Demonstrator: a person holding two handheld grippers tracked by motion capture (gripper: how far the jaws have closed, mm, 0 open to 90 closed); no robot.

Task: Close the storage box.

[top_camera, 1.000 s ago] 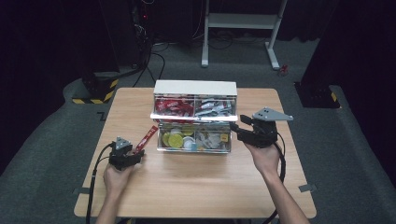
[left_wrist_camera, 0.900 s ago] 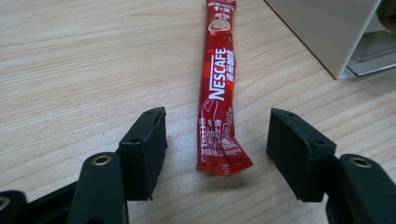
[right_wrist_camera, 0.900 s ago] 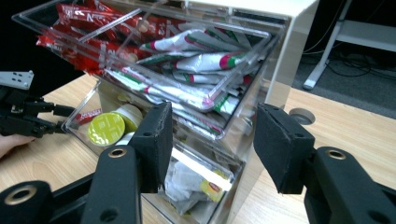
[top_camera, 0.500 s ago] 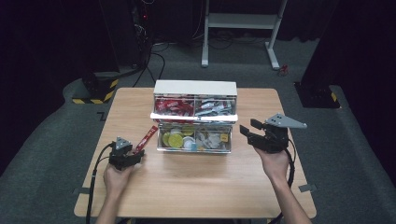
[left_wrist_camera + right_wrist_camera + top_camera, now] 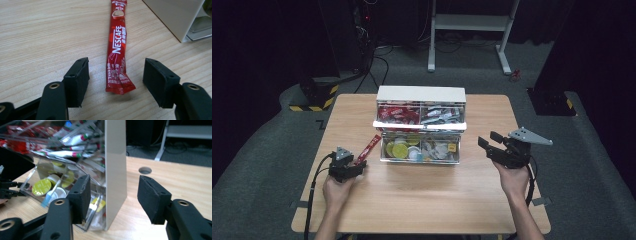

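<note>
A red Nescafe stick sachet point(image 5: 116, 47) lies flat on the wooden table point(image 5: 412, 200), just left of a white two-tier organiser box point(image 5: 421, 125). My left gripper point(image 5: 116, 82) is open low over the table, its jaws on either side of the sachet's near end; from above that gripper point(image 5: 343, 166) sits at the front left with the sachet point(image 5: 368, 148) running away from it. My right gripper point(image 5: 490, 142) is open and empty to the right of the box, with the box's white side wall point(image 5: 115, 170) straight ahead of it point(image 5: 113, 200).
The box's upper tier holds red and white sachets point(image 5: 399, 114); its tilted-open clear lower drawer point(image 5: 420, 150) holds yellow-green capsules and small cups point(image 5: 43, 187). A cable hole point(image 5: 145, 170) pierces the table beyond the right gripper. A white stand point(image 5: 469, 22) and dark equipment occupy the floor behind.
My right gripper has drawn back to the right, away from the box's drawer front, and now hangs apart from the box. The left gripper and the sachet have stayed put.
</note>
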